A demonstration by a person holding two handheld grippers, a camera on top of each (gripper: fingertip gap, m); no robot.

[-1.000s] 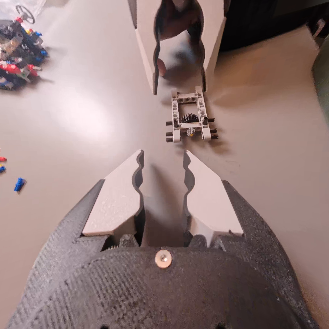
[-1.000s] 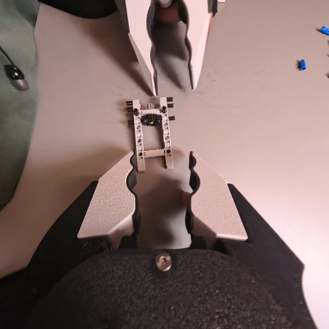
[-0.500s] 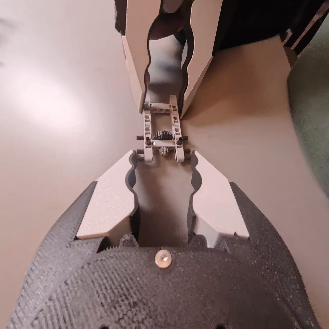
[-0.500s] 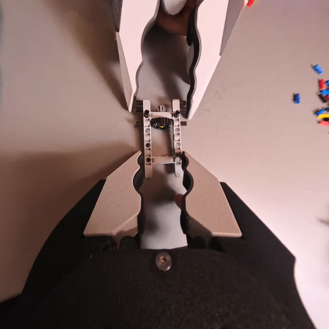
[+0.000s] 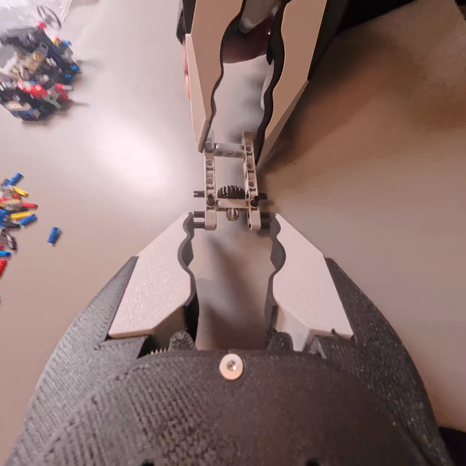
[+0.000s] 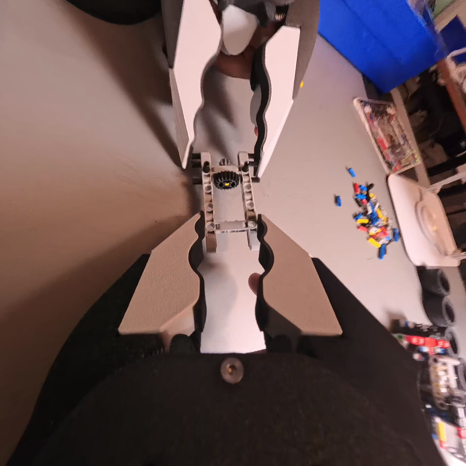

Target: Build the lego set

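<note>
A light grey Lego Technic frame (image 5: pixel 248 174) with a black gear (image 5: pixel 230 193) and black side pins is held between the two facing grippers. It appears lifted a little off the table. In the right wrist view the right gripper (image 6: pixel 230 219) is shut on the plain end of the frame (image 6: pixel 209 199), with the gear (image 6: pixel 225 179) at the far end. The left gripper (image 5: pixel 232 216) is open. Its fingertips flank the pin end, close to or just touching the pin tips. The right gripper (image 5: pixel 230 151) shows opposite in the left wrist view, and the left gripper (image 6: pixel 223 161) in the right wrist view.
A heap of small loose coloured pieces (image 5: pixel 15 214) (image 6: pixel 373 222) lies on the beige table. A partly built dark model (image 5: pixel 32 83) sits beyond it. A blue bin (image 6: pixel 383 37), a tray of parts (image 6: pixel 388 136), a white object (image 6: pixel 423 222) and black tyres (image 6: pixel 438 297) stand along one side. Tip to tip, the grippers are about 5 centimeters apart. The partly built dark model (image 5: pixel 32 83) is about 25 centimeters from both grippers' fingertips. Look for it in the right wrist view (image 6: pixel 417 347) too.
The right gripper closed on the frame's plain end and both grippers rose with it. The left gripper moved up around the pin end and kept the same opening.
</note>
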